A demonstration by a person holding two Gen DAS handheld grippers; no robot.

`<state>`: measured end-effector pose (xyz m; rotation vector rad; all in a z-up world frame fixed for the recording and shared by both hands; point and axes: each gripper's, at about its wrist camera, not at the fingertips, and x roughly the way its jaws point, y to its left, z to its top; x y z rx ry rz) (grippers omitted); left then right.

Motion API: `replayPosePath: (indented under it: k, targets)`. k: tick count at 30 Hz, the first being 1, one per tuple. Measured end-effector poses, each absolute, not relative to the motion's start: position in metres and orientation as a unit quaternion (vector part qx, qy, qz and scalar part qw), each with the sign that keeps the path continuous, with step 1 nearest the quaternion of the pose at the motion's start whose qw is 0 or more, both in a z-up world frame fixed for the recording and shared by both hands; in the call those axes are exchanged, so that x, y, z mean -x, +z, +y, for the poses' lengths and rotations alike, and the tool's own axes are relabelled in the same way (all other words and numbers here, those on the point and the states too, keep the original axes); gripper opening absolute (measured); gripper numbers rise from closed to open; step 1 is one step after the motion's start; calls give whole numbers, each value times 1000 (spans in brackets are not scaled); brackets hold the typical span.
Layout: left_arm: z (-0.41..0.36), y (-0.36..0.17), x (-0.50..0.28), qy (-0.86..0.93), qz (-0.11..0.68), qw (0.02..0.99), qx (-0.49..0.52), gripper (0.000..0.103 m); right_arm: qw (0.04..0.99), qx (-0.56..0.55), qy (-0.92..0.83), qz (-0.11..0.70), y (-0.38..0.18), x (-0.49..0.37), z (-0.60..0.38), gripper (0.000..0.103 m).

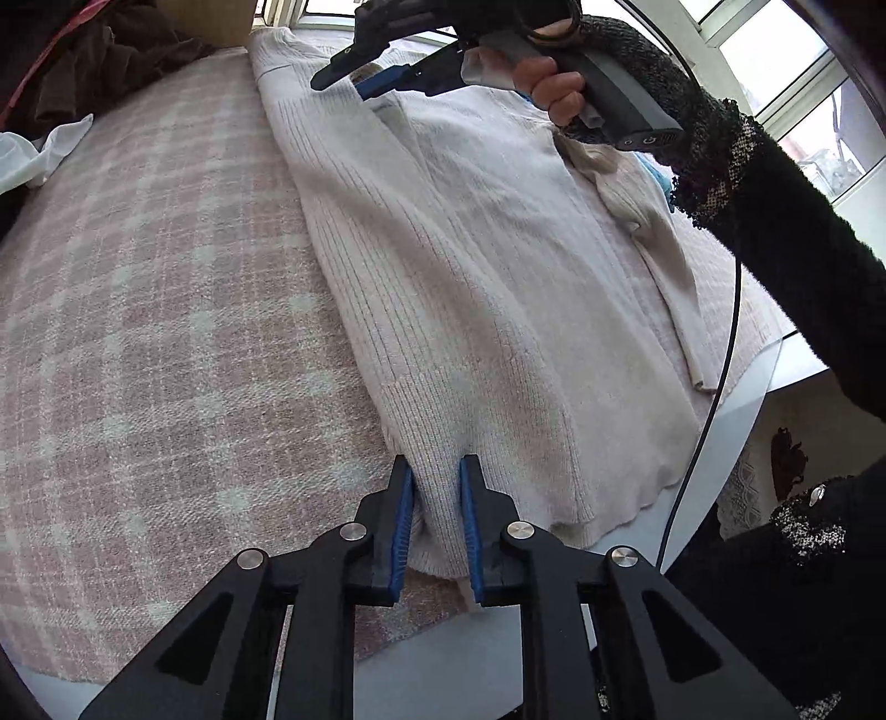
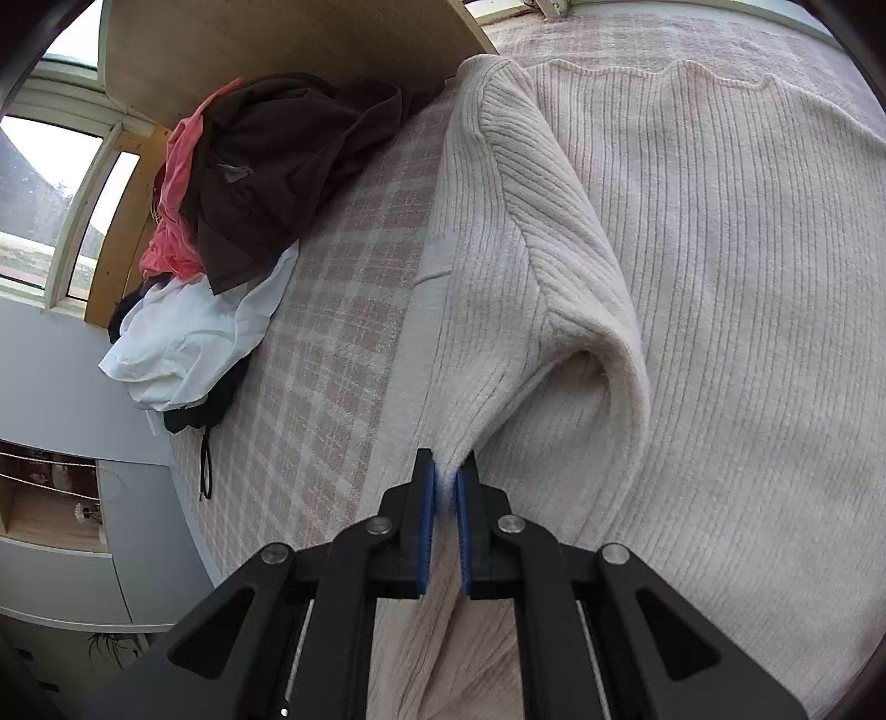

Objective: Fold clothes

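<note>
While the cream ribbed sweater (image 1: 470, 266) lies spread on the pink plaid blanket (image 1: 155, 310), I have both grippers clamped on it. My left gripper (image 1: 436, 471) pinches a raised ridge of knit at the hem end, close to the blanket's near edge, with the blue pads (image 1: 403, 531) pressing the fabric from both sides. My right gripper (image 2: 446, 471) has its jaws drawn nearly together on a thin fold of the sweater where the sleeve (image 2: 498, 266) bends back over the body. From the left wrist view I see the right gripper at the far end of the garment, held by a hand (image 1: 548, 83) in a black knit sleeve, a cable trailing down past the table edge. In the right wrist view, a heap of clothes (image 2: 238, 194), brown, pink and white, sits beside the sweater on the blanket, apart from it, against a wooden board (image 2: 277, 39).
</note>
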<state>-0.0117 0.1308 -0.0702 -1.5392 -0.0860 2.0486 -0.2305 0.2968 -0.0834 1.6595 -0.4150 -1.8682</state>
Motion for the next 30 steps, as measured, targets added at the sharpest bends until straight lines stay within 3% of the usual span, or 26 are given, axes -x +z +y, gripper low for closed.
replayPosePath:
  k: [3,4,7,9,14,21,25,30]
  targets:
    - [109,-57,5,774,-49,277,567,10,298,-607,-716,-172,-76,231,313,7]
    - [102,-55,3,776,-54,274,565,4,293,-611,-717,-162,-80,230,314,7]
    - [94,-65,1,768,-53,259,583,3,286,-625,-716,-127,-90,227,310,10]
    - [94,-69,0,764,-47,258,590,3,289,-622,-717,-121,-78,223,311,16]
    - [95,-38,2,796,-24,243,553,4,317,-553,-765,-92,-30,189,321,16]
    - [127,-36,41,806,-14,284,519,8,331,-597,-730,-24,-81,167,277,16]
    - [140,-62,52,787,15,291,543,12,348,-577,-737,-56,-59,181,300,16]
    - [133,-55,50,783,15,297,547,9,243,-540,-803,-69,-43,247,345,16]
